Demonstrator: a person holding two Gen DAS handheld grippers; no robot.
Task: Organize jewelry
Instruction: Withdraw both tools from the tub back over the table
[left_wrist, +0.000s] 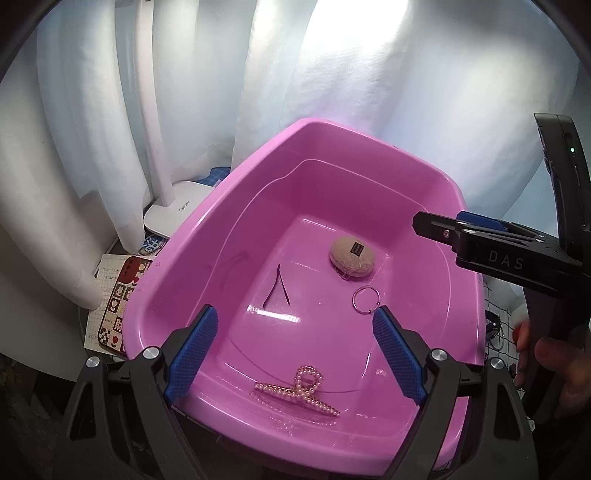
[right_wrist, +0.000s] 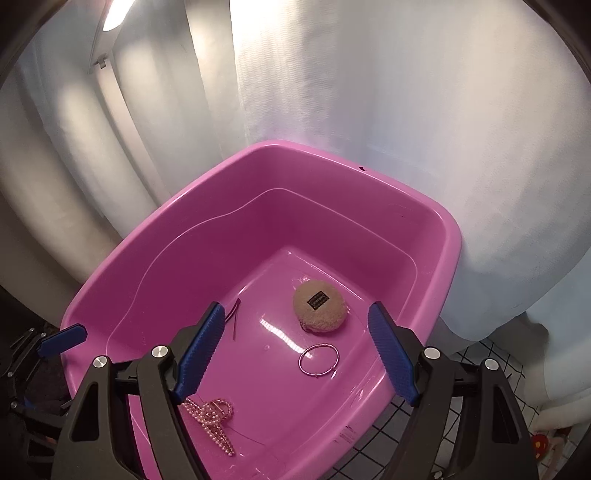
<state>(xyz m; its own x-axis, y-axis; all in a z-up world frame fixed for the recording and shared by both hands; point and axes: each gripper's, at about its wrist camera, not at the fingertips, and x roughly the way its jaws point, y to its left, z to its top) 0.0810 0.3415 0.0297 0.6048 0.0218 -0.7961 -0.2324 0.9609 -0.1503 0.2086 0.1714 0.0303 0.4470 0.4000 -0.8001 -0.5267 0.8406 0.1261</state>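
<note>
- My left gripper (left_wrist: 295, 354) hangs over the near end of the pink plastic tub (left_wrist: 177, 258) with its blue pads spread wide and nothing between them.
- My right gripper (right_wrist: 295, 354) is the same: jaws wide apart, empty, tilted down over the tub (right_wrist: 122, 277). In the left view it reaches in from the right edge (left_wrist: 443, 225), held by a hand (left_wrist: 554, 362).
- Just below the claws, near the tub's front wall, lies one pearl claw hair clip (left_wrist: 299, 387), also seen low in the right view (right_wrist: 214, 417).
- Further in sits one thin metal ring, a hoop or bangle (right_wrist: 318, 359), flat on the tub floor (left_wrist: 365, 300).
- Beyond it rests one round beige plush piece with a small dark label (right_wrist: 320, 310); something small pokes from under it, too unclear to name (left_wrist: 352, 256).
- To the left lies one thin dark bent pin, likely a hairpin (left_wrist: 277, 286).
- Count: four pieces in the tub, one of each, all apart from one another.
- My judgement: the gathering looks mostly or wholly done, since every piece I can see is already inside the tub and neither claw carries anything. I see no jewelry outside it, though the table edges are partly hidden.
- Outside the tub: one white lamp base (left_wrist: 177, 214), one patterned card or case (left_wrist: 122, 299), white curtains (left_wrist: 110, 110).
</note>
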